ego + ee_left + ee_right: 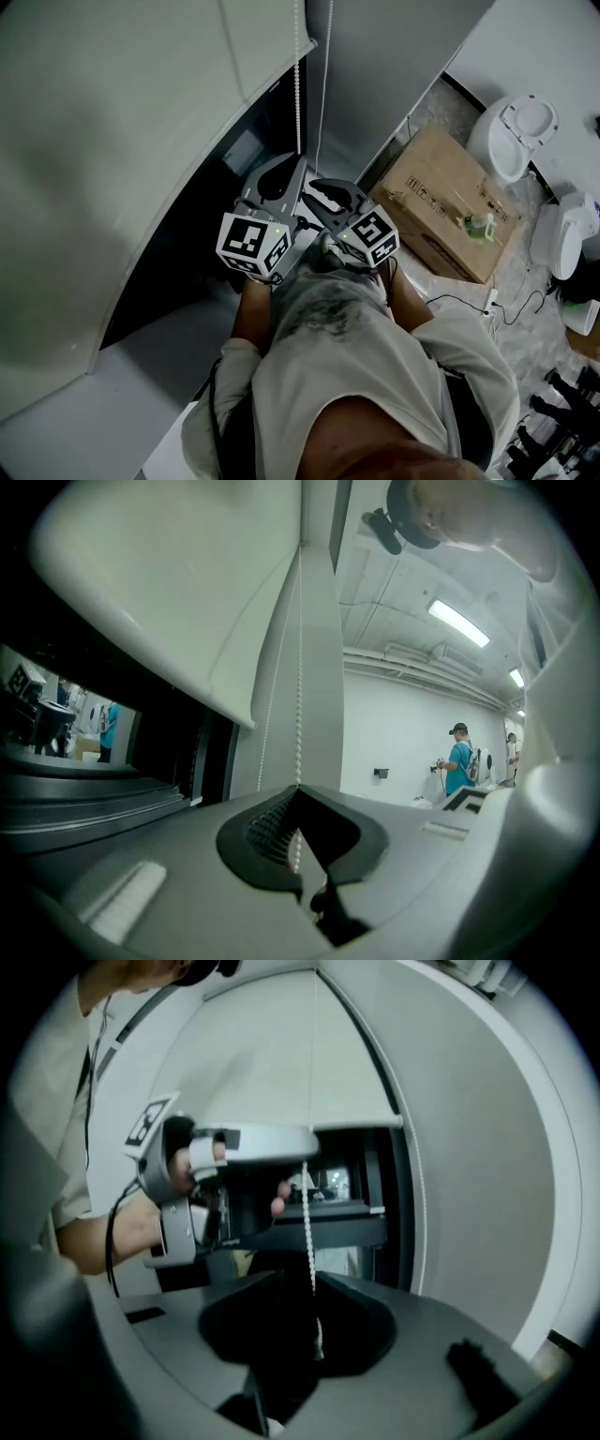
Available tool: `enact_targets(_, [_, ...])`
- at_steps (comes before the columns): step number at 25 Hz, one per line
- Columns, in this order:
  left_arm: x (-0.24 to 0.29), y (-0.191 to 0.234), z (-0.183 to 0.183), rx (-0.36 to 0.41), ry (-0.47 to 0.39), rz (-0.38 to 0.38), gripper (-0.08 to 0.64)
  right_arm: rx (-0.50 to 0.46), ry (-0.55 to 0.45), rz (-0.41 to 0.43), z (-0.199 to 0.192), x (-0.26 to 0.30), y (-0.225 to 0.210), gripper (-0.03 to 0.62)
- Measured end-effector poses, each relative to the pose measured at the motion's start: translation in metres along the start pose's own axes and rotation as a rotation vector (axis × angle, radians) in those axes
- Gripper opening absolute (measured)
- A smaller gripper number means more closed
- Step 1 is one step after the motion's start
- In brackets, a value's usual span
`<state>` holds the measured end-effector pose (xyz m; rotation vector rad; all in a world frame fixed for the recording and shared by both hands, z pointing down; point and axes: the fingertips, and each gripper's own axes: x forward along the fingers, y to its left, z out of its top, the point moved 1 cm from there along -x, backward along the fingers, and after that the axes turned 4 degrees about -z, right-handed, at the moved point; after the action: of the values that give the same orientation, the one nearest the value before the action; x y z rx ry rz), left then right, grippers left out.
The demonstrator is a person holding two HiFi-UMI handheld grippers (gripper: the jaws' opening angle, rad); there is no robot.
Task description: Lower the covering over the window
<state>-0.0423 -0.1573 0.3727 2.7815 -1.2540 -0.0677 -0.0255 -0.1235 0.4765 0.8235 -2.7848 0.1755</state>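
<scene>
A pale roller blind (141, 112) covers the upper part of a dark window (211, 202). Its white bead chain (298, 75) hangs straight down to my two grippers, held side by side in front of my chest. My left gripper (296, 161) is shut on the bead chain (298, 714), which enters between its closed tips (298, 789). Seen from the right gripper view, the left gripper (302, 1155) sits higher, and the chain (308, 1222) drops from it between the tips of my right gripper (298, 1279). Those tips stand a little apart, not pressing on the chain. The right gripper (324, 186) is just right of the left one.
A cardboard box (450, 202) lies on the floor to the right, with a white round-lidded unit (516, 131) and cables (487, 305) beyond it. A grey window sill (141, 375) runs at lower left. Two people (461, 761) stand far off by a white wall.
</scene>
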Motion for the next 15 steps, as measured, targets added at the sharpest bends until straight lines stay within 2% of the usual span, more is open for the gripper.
enact_targets(5, [0.001,0.004,-0.002,0.002,-0.002,0.005,0.009,0.031,-0.239,0.012,0.076,-0.027,-0.012,0.115])
enact_targets(10, [0.004,0.004,-0.005,0.021,0.008,0.006,0.009,-0.086,-0.369,-0.021,0.147,-0.043,-0.025,0.115])
enact_targets(15, [0.007,0.001,-0.002,0.040,0.017,0.005,0.008,-0.163,-0.487,-0.014,0.214,-0.046,-0.034,0.114])
